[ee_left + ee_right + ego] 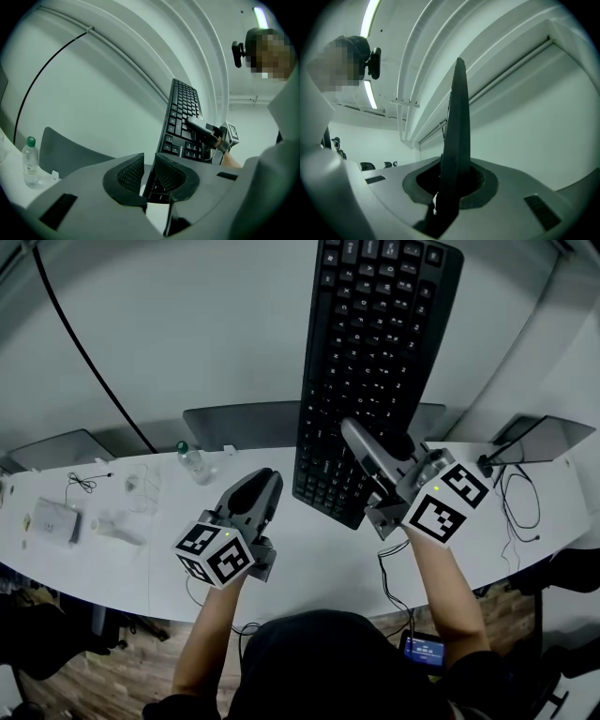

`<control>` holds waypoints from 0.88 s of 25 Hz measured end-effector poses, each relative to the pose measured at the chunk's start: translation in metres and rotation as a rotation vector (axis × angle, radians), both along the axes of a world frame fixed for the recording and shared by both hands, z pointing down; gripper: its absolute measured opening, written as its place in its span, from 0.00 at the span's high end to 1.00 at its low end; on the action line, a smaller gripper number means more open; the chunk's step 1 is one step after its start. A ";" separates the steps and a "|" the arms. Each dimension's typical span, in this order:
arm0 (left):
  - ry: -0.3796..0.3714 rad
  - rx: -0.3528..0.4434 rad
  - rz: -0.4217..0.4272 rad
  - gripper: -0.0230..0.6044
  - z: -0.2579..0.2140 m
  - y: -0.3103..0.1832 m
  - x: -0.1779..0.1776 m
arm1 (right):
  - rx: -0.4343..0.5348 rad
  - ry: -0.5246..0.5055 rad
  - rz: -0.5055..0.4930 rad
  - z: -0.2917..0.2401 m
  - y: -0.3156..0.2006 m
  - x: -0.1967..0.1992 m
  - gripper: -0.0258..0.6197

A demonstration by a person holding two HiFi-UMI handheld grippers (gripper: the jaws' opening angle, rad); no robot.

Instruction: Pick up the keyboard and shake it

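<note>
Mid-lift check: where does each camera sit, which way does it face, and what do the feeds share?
Head view: on the person's head, facing steeply down at the desk; shows both forearms, the left tongs and the right tongs.
Left gripper view: rides the left tongs, looks along its slightly parted jaws towards the keyboard; the person's white clothing at right.
Right gripper view: rides the right tongs, looks along jaws clamped on the edge-on keyboard; white clothing at left.
Shared: all three show the keyboard; head and left views share the bottle.
</note>
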State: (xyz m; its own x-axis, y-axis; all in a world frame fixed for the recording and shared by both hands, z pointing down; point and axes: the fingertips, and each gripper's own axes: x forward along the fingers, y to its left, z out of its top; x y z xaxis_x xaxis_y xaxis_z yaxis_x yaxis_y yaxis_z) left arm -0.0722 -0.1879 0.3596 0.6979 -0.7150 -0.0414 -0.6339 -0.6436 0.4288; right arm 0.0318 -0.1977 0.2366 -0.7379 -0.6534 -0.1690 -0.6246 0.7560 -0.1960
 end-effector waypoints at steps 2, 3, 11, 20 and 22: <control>0.016 -0.011 0.026 0.79 0.002 0.002 0.004 | -0.007 -0.034 -0.008 -0.003 0.000 0.003 0.83; 0.026 -0.018 0.037 0.75 0.003 0.002 0.005 | -0.011 -0.052 -0.012 -0.004 0.000 0.004 0.83; 0.111 -0.051 0.096 0.56 0.006 0.011 0.013 | -0.068 -0.238 -0.047 -0.013 -0.005 0.021 0.83; 0.259 -0.072 0.156 0.52 0.003 0.018 -0.004 | -0.073 -0.310 -0.063 -0.015 -0.007 0.007 0.83; 0.287 -0.074 0.165 0.52 0.002 0.021 -0.004 | -0.079 -0.353 -0.080 -0.016 -0.006 0.008 0.83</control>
